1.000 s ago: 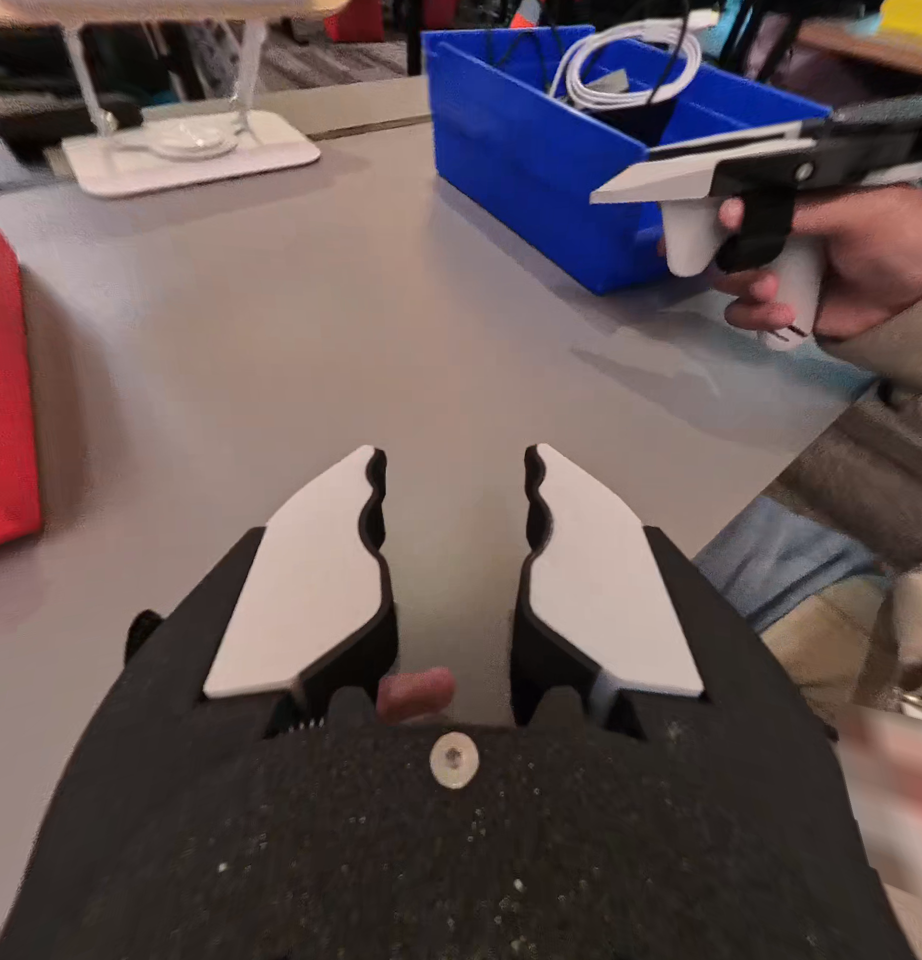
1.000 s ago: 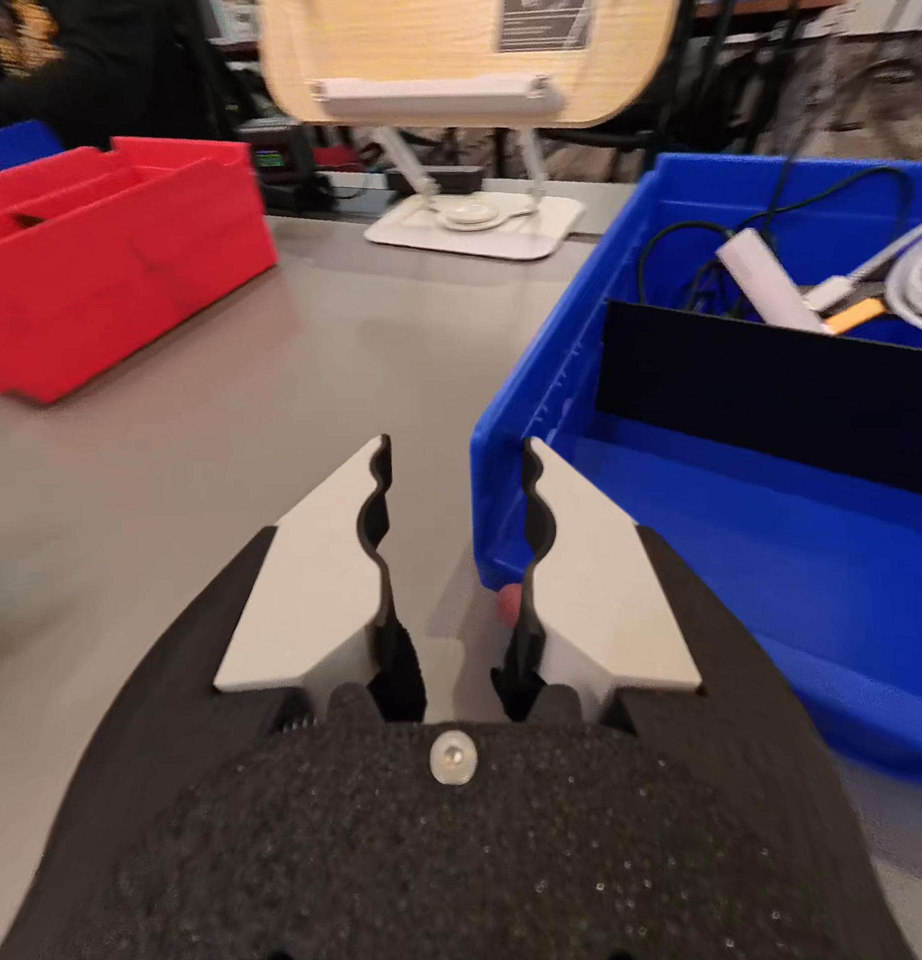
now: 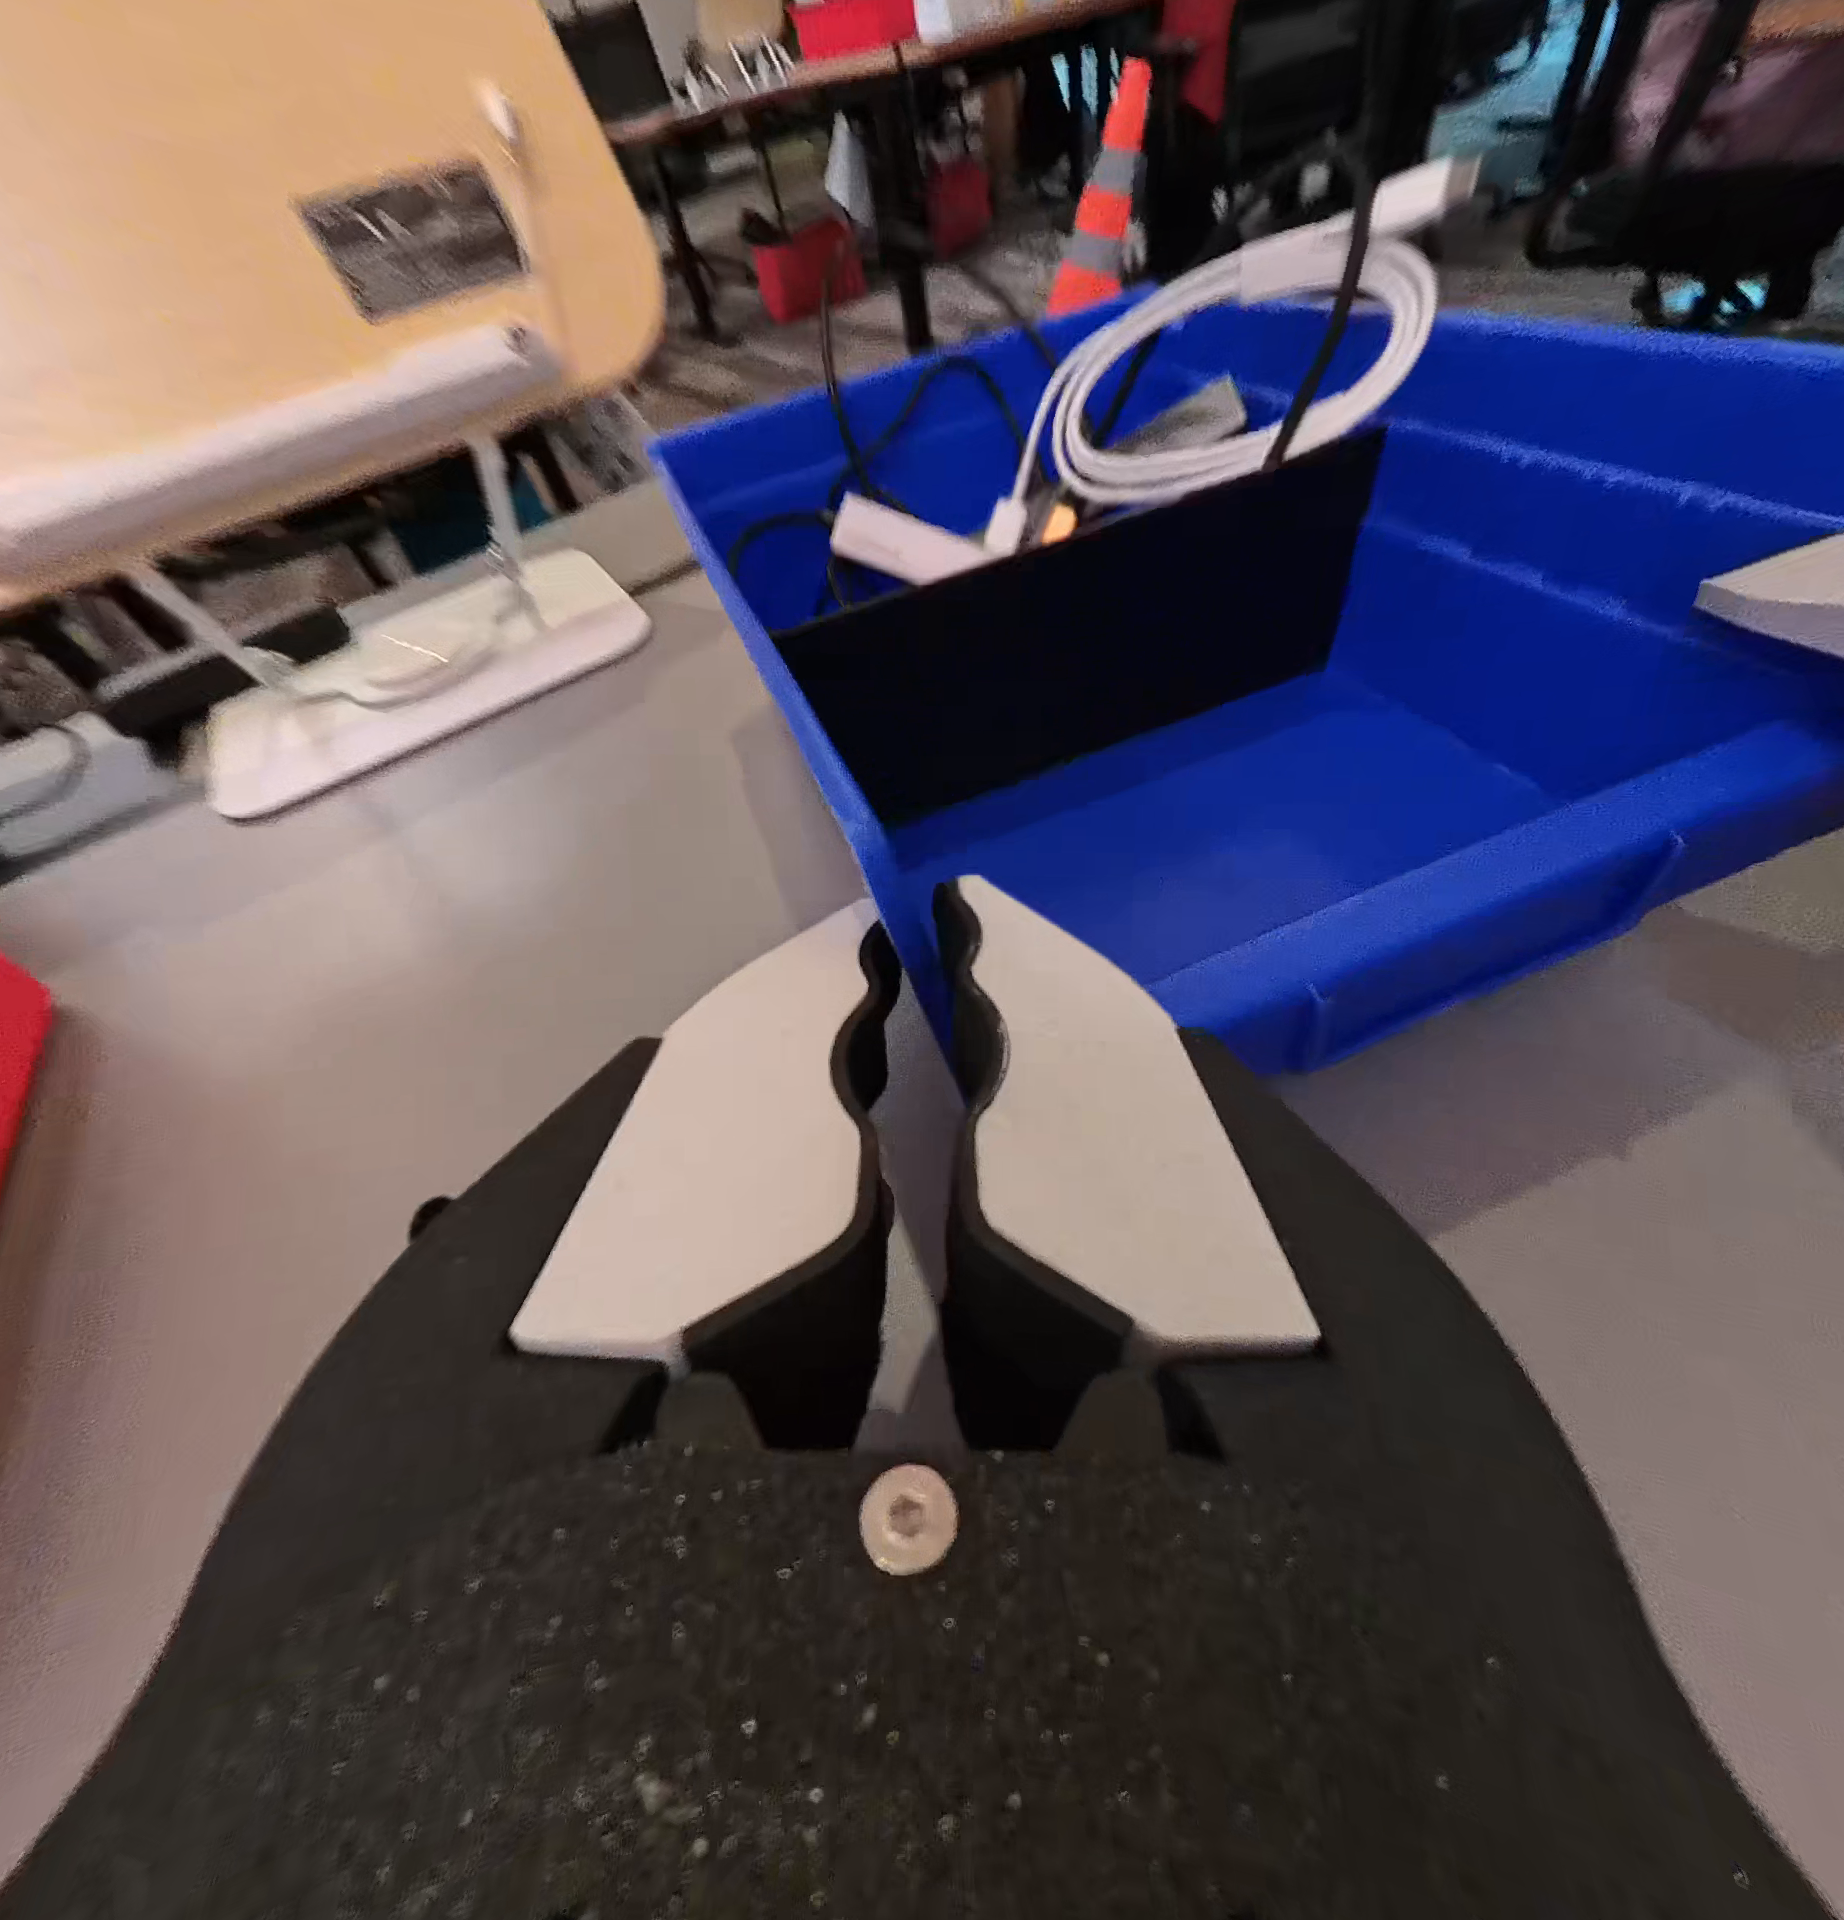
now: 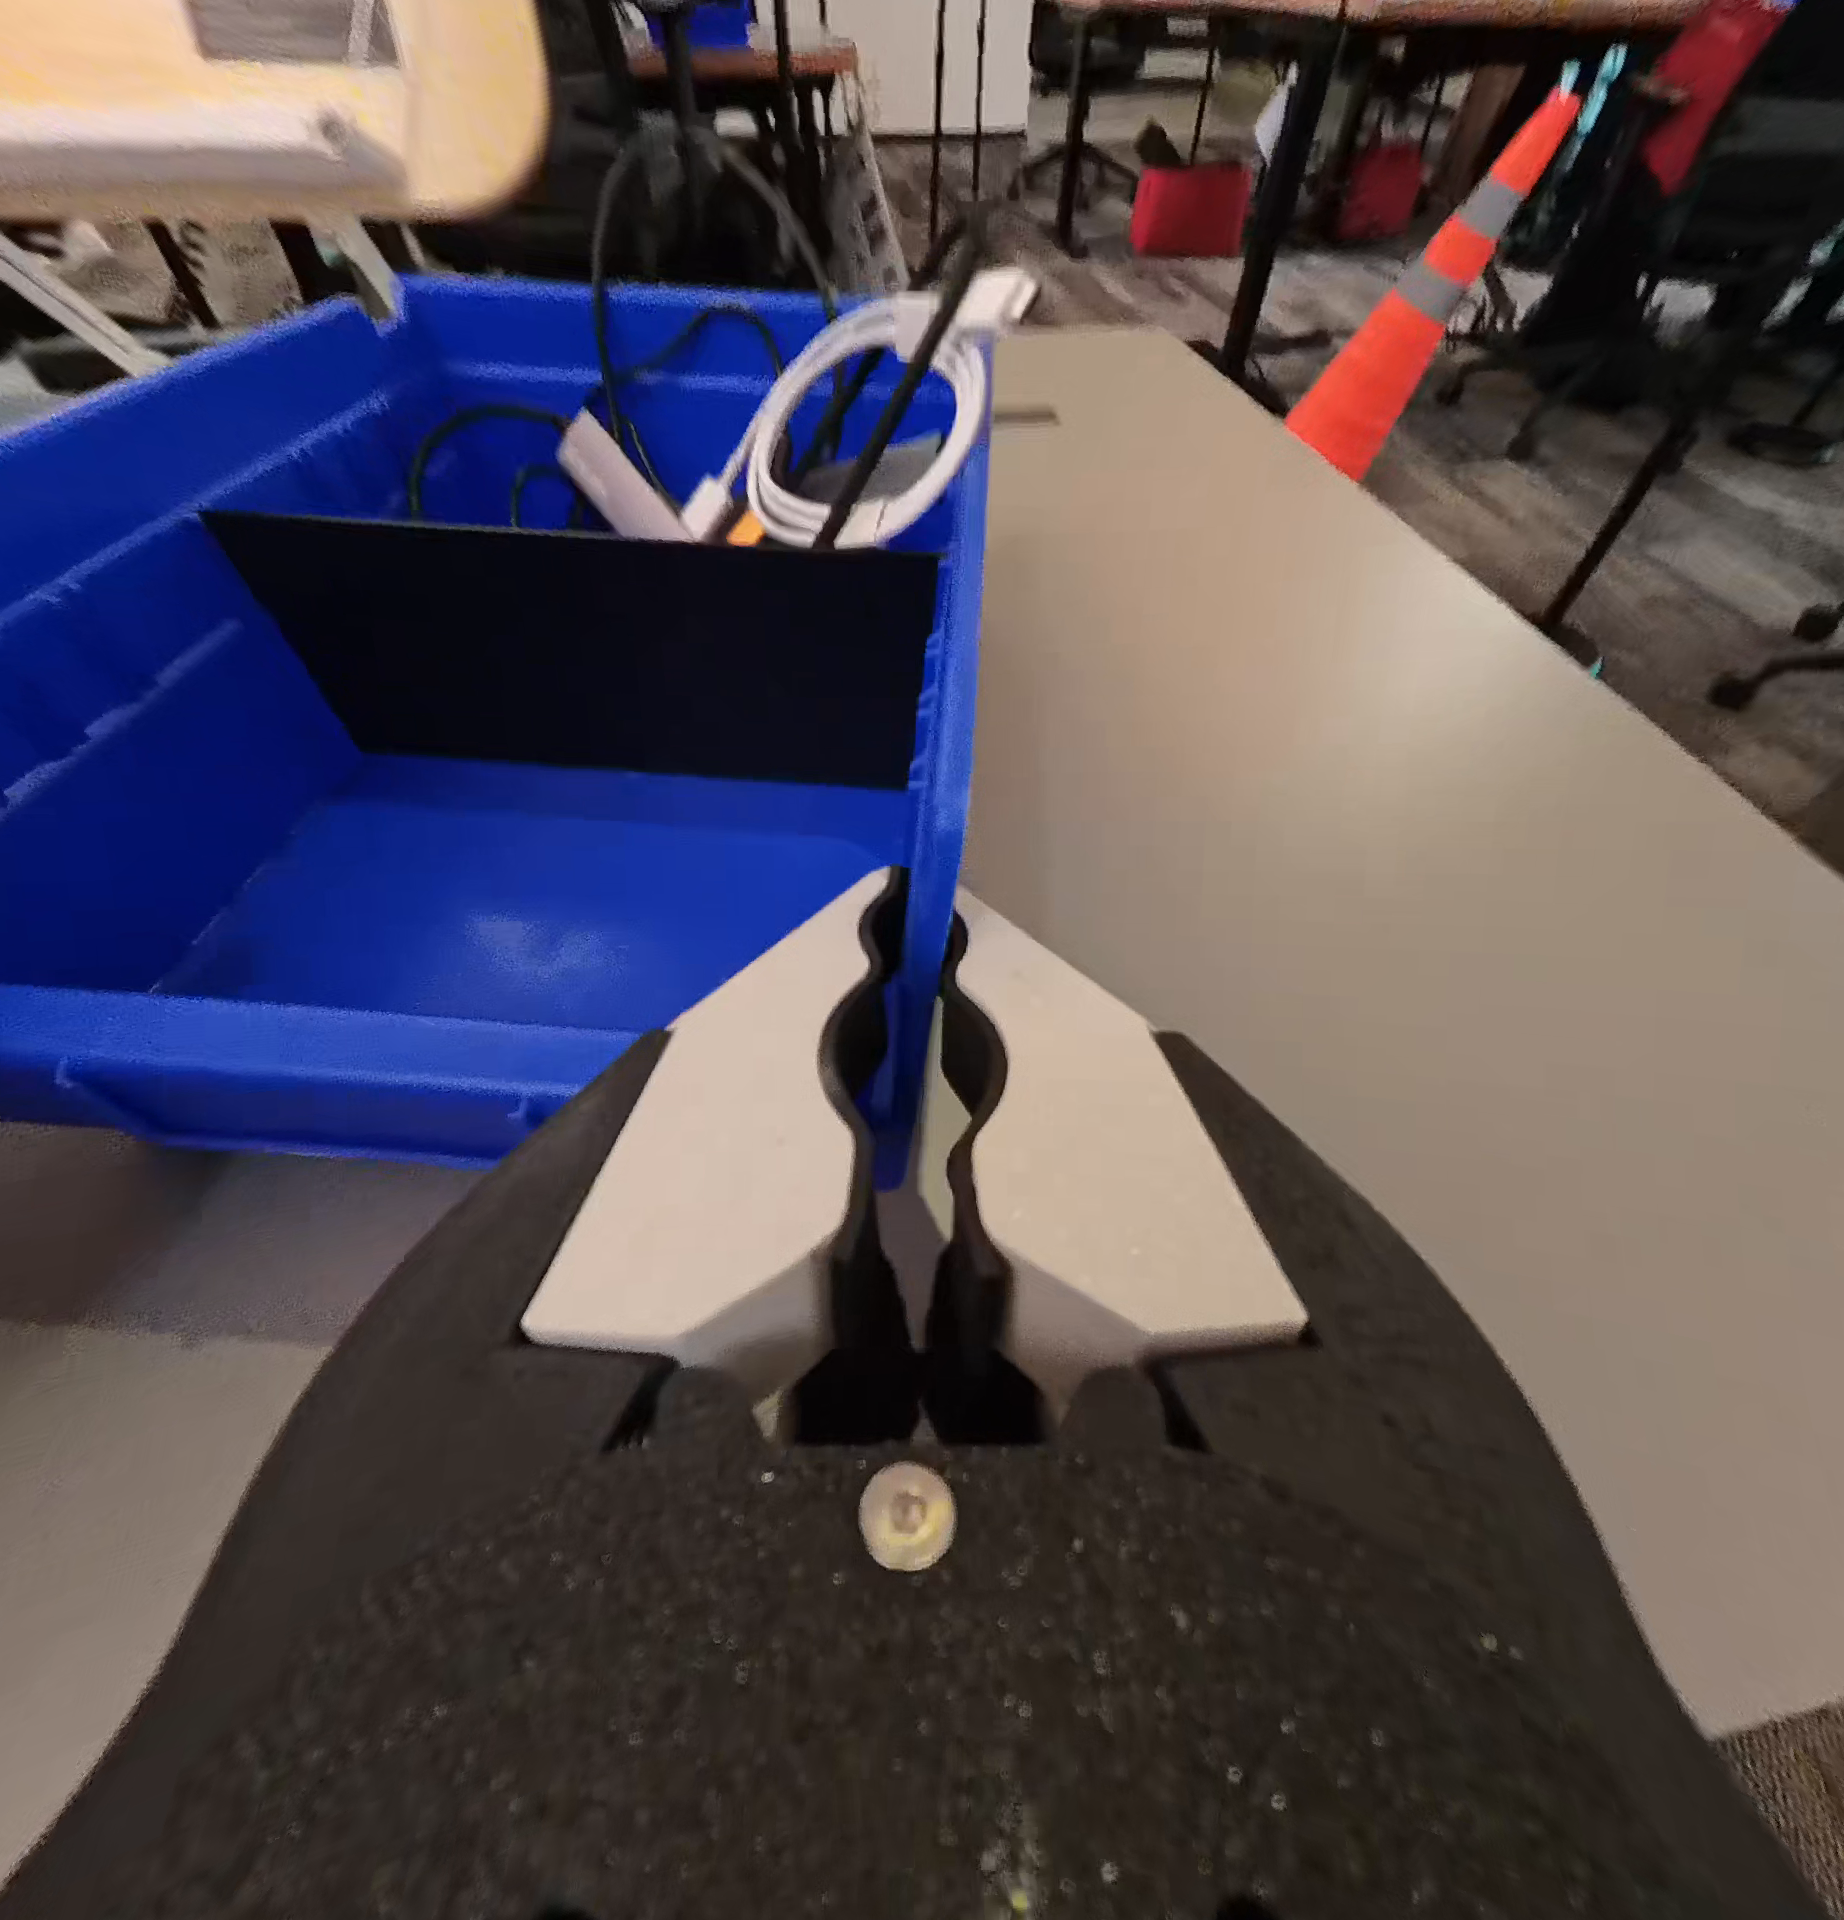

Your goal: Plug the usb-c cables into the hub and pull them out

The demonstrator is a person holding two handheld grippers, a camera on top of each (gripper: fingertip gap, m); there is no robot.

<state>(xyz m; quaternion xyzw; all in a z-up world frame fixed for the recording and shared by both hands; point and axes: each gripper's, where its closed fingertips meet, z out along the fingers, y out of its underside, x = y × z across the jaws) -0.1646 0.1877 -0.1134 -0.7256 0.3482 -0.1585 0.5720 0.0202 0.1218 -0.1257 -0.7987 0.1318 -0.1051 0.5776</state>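
Your left gripper (image 3: 918,914) is nearly closed on nothing, tips at the near left corner of the blue bin (image 3: 1313,997). Your right gripper (image 4: 923,909) is likewise nearly closed and empty, at the bin's near right corner. Behind the bin's black divider (image 4: 585,644) lie 1 coiled white USB-C cable (image 4: 866,436), black cables (image 3: 866,416) and the white hub (image 3: 897,540). The bin sits on the grey worktop (image 4: 1313,831).
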